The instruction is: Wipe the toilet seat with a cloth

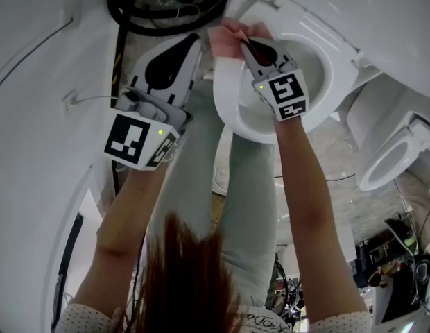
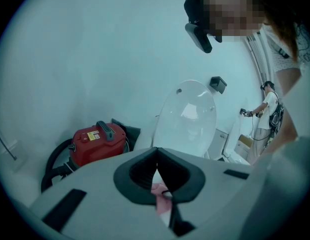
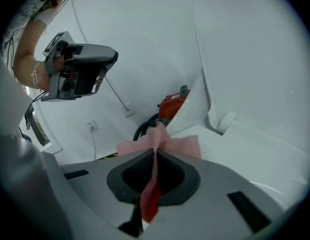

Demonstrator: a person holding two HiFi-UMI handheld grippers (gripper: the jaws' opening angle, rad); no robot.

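1. Right gripper (image 1: 251, 46) is clenched on the pink cloth (image 1: 227, 35), which lies on the toilet seat (image 1: 225, 101) at its far-left rim.
2. From the jaws the seat ring curves away to the right and toward the person. The right gripper is the nearer one.
3. Left gripper (image 1: 194, 47) is closed and probably empty, just beside the seat.
4. Only the right gripper view shows the cloth threaded between the jaws.

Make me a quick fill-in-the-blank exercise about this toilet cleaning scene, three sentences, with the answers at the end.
1. The right gripper has its tongs shut on a ____ cloth.
2. The vacuum cleaner on the floor by the wall is ____ in colour.
3. The toilet lid is ____ (up or down).

Missing words: pink; red; up.
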